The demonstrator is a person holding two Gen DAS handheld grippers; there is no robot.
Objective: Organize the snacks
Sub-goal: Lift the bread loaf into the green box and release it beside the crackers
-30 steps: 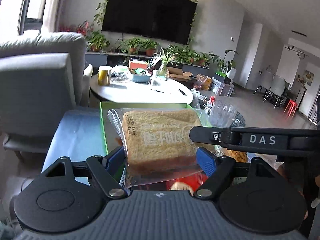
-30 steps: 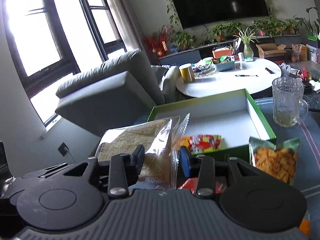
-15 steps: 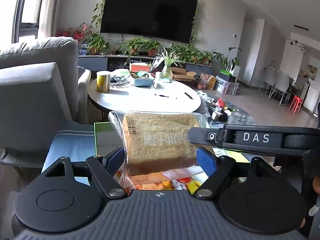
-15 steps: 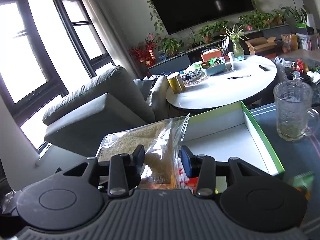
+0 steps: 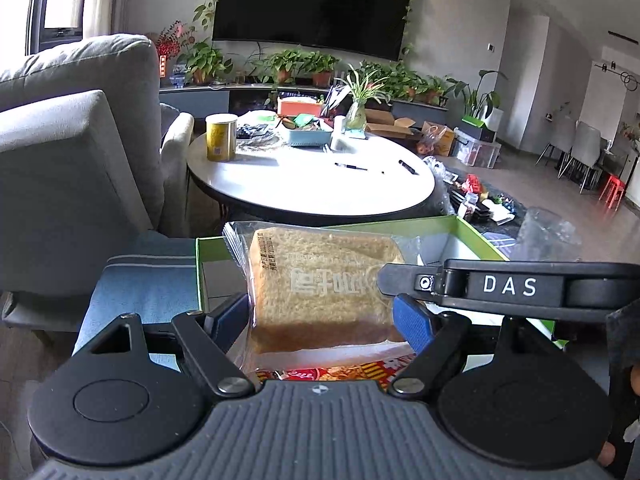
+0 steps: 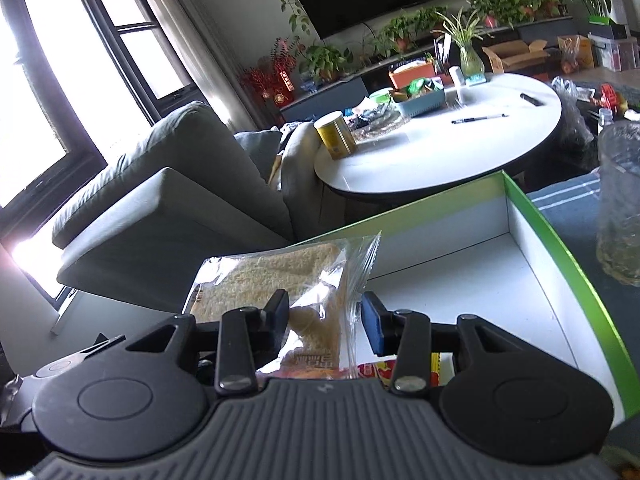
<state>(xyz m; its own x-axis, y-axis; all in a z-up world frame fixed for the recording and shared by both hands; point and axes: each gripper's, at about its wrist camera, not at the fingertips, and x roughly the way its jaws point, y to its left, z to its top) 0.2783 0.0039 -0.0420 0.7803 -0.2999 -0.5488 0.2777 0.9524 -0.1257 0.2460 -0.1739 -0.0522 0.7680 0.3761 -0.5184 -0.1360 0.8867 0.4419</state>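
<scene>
A slice of bread in a clear bag [image 5: 324,284] hangs in the air between both grippers. My left gripper [image 5: 322,316] is shut on it, its blue pads pressing the bag's two sides. My right gripper [image 6: 326,316] is shut on the same bread bag [image 6: 280,276] from the other side, and its black finger [image 5: 508,286] crosses the left wrist view. The bag hangs over the near edge of an open green box [image 6: 560,264] with a white floor. A red snack packet [image 5: 340,372] shows just under the bread.
The box [image 5: 472,228] rests on a blue striped cloth [image 5: 140,280]. A glass mug [image 6: 620,220] stands right of the box. Beyond are a round white table [image 6: 440,148] with a yellow can and a grey armchair [image 6: 180,208] on the left.
Both grippers carried the bread bag forward over the box, toward the round table. The orange snack bag has left the right wrist view, and the mug has slid to its right edge.
</scene>
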